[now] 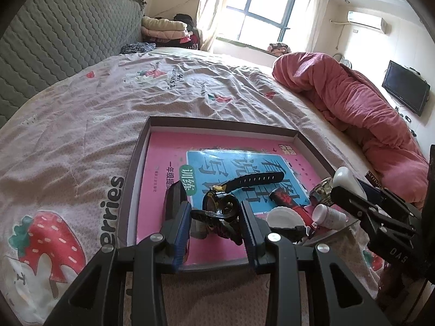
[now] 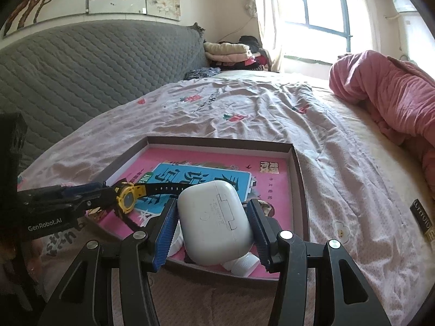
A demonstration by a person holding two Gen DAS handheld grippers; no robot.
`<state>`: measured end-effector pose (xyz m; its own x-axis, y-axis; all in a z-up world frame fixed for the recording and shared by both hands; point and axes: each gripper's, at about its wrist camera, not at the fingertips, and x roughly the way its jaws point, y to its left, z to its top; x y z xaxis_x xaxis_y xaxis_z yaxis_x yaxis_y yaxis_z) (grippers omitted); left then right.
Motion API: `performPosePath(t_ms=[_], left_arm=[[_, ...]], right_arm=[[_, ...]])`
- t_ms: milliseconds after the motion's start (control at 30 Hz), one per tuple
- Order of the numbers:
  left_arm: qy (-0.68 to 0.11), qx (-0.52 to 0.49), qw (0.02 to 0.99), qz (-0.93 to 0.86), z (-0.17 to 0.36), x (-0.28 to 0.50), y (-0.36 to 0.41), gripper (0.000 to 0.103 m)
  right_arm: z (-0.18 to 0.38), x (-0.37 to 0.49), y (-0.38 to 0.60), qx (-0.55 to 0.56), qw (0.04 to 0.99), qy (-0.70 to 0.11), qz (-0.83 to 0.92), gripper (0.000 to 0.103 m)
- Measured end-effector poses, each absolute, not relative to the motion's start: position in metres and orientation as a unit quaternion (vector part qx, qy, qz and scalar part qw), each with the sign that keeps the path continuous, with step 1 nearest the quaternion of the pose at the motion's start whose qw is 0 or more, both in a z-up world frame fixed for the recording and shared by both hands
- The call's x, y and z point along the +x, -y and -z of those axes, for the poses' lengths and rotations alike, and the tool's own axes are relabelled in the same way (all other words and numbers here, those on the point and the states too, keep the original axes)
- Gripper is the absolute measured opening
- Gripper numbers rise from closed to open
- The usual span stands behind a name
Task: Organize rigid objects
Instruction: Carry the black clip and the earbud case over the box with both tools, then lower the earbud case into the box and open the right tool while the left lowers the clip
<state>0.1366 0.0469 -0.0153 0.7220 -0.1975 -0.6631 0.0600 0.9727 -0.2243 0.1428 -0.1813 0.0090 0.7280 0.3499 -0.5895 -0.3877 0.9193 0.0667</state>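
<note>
A shallow brown box [image 1: 217,123] with a pink book [image 1: 160,146] in its bottom lies on the bed. My left gripper [image 1: 214,212] is shut on a black and yellow watch [image 1: 220,203] and holds it over the box; the watch also shows in the right wrist view [image 2: 129,197]. My right gripper [image 2: 212,220] is shut on a white earbud case [image 2: 214,220] over the box's near right part. A white lid [image 1: 282,217], a white bottle [image 1: 329,214], a red and black item [image 1: 288,199] and a black case [image 1: 174,198] lie in the box.
The bed has a strawberry-print sheet [image 1: 81,125], a grey quilted headboard [image 1: 54,40] and a rolled pink duvet [image 1: 353,103] on the right. A small dark box [image 2: 422,218] lies on the sheet right of the brown box. Folded clothes [image 2: 231,51] are by the window.
</note>
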Motion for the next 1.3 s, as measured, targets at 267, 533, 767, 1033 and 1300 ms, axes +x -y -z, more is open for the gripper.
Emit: performPosePath(t_ms=[267,533,767,1033,1300], left_arm=[[-0.362,-0.093,0.925,0.064,0.017,0.14,-0.048,0.036],[-0.366,-0.096,0.924,0.053,0.019,0.14,-0.056,0.036],[-0.372,-0.091,0.922,0.061,0.02,0.135,-0.051,0.036],[-0.396,-0.09,0.909,0.095,0.028,0.132,-0.034,0.036],[-0.402,-0.086,0.905,0.109,0.032,0.138,-0.024,0.036]], right_arm=[[-0.012,0.15,0.187,-0.024,0.934,-0.303,-0.189,0.053],[-0.005,0.151,0.179,-0.036,0.926,-0.315,-0.205,0.053],[0.001,0.141,0.156,-0.085,0.917,-0.313,-0.23,0.053],[0.006,0.136,0.144,-0.116,0.913,-0.312,-0.236,0.054],[0.008,0.143,0.151,-0.104,0.914,-0.322,-0.222,0.054]])
